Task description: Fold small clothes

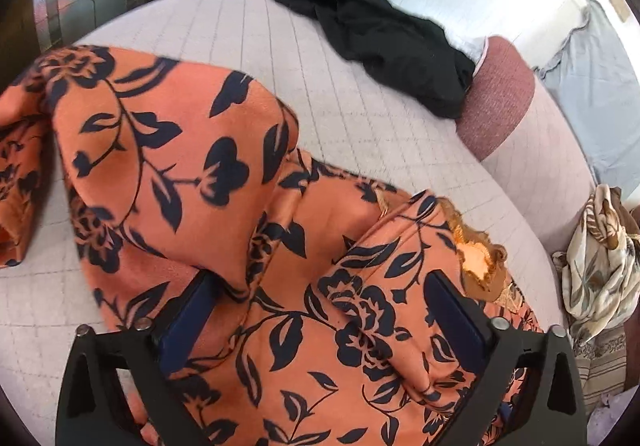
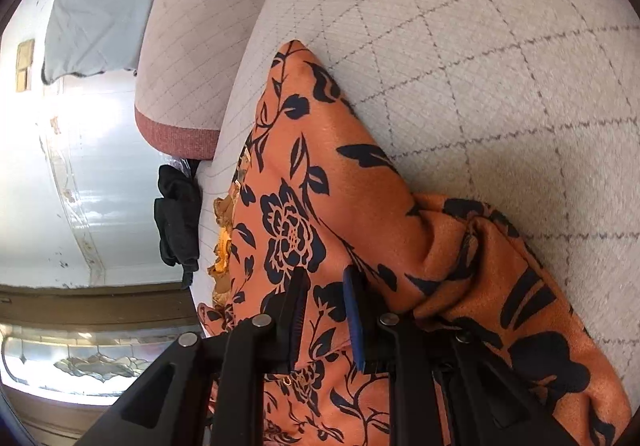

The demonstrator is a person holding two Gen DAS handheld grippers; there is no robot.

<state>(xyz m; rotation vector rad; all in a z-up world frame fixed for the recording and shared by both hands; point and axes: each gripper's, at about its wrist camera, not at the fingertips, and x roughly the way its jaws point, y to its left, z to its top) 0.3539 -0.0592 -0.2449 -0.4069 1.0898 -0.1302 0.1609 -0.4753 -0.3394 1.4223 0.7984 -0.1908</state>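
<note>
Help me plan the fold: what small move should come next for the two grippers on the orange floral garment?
Probably close the left gripper: its jaws stand wide astride the orange garment with dark floral print, gripping nothing, while the right gripper looks nearly closed on a fold. Then both could lift it off the quilted cushion.

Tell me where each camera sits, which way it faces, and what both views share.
Left wrist: rides the left tongs, angled down at the orange floral garment on the quilted bed; blue fingers spread wide.
Right wrist: rides the right tongs, rolled sideways, fingers nearly together over that cloth.
Shared: the garment, bed, crumpled black cloth, maroon-edged pillow.
</note>
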